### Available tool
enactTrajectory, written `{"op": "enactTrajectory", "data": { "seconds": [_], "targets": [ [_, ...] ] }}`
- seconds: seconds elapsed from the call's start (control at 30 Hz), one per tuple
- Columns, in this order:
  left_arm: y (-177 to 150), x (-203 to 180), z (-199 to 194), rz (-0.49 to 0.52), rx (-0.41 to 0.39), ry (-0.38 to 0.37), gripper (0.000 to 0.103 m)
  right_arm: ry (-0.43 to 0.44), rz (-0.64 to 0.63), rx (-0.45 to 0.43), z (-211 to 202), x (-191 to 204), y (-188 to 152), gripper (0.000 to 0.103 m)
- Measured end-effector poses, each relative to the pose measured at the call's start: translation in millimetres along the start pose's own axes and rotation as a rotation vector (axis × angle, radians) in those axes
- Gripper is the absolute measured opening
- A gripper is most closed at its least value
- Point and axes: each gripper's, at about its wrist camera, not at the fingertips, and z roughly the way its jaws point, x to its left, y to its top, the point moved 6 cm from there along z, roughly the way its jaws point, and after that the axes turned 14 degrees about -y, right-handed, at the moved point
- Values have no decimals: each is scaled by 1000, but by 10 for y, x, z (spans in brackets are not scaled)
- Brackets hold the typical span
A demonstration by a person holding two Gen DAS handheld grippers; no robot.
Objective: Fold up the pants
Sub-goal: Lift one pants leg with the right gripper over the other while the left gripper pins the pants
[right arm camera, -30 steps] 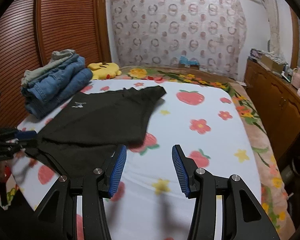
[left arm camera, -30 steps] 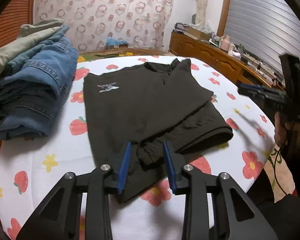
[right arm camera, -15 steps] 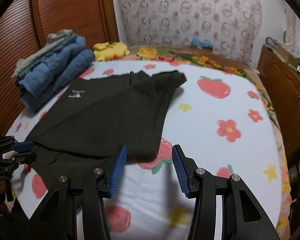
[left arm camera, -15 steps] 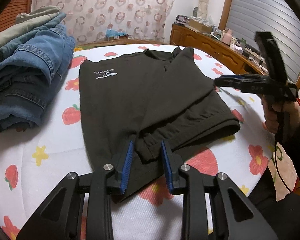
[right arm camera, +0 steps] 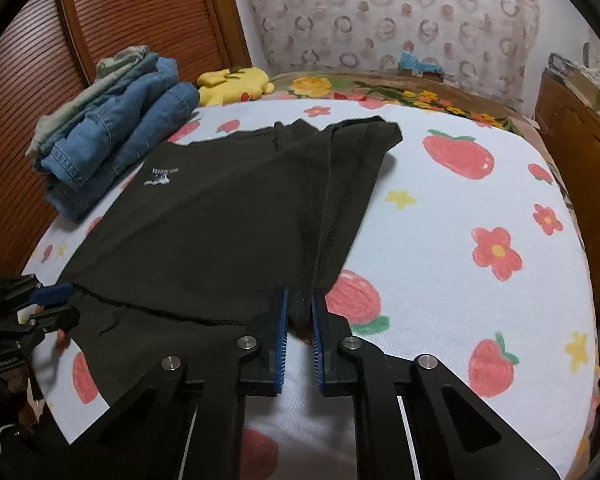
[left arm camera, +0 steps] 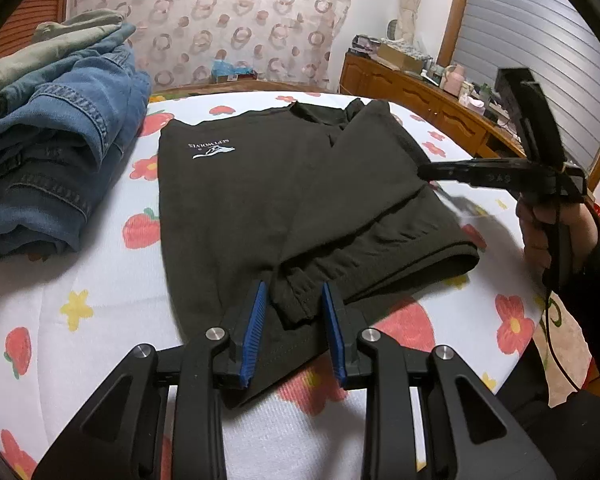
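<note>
Strawberry-print bedsheet [right arm camera: 440,216] bore the dark, partly folded pants [right arm camera: 228,224]; right gripper [right arm camera: 299,314] was closing on their near edge, freshly reached, left gripper [left arm camera: 293,300] pinching a cuff, readying the fold.

The pants [left arm camera: 268,208] lay flat on the bed [left arm camera: 100,312], partly folded over themselves. A stack of folded clothes [left arm camera: 56,160] lay just left of them. A plush toy [right arm camera: 232,84] lay behind the stack. A wooden cabinet [left arm camera: 416,96] stood to the right of the bed, with small items on it.
</note>
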Motion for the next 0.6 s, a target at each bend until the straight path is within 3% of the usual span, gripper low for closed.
{"op": "enactTrajectory", "data": {
  "seconds": [0.2, 0.4, 0.43, 0.53, 0.6],
  "targets": [
    [8, 4, 5, -5, -2, 10, 30, -27, 43, -133, -346, -113, 160, 7],
    [12, -10, 26, 6, -5, 22, 30, -39, 33, -188, -504, -75, 170, 7],
    [11, -13, 25, 9, -7, 22, 29, -39, 35, -197, -524, -71, 170, 7],
    [17, -46, -4, 13, -27, 10, 10, -21, 44, -211, -526, -56, 175, 7],
    [54, -98, -82, 22, -60, 12, 9, -25, 42, -221, -532, -38, 198, 7]
  ]
}}
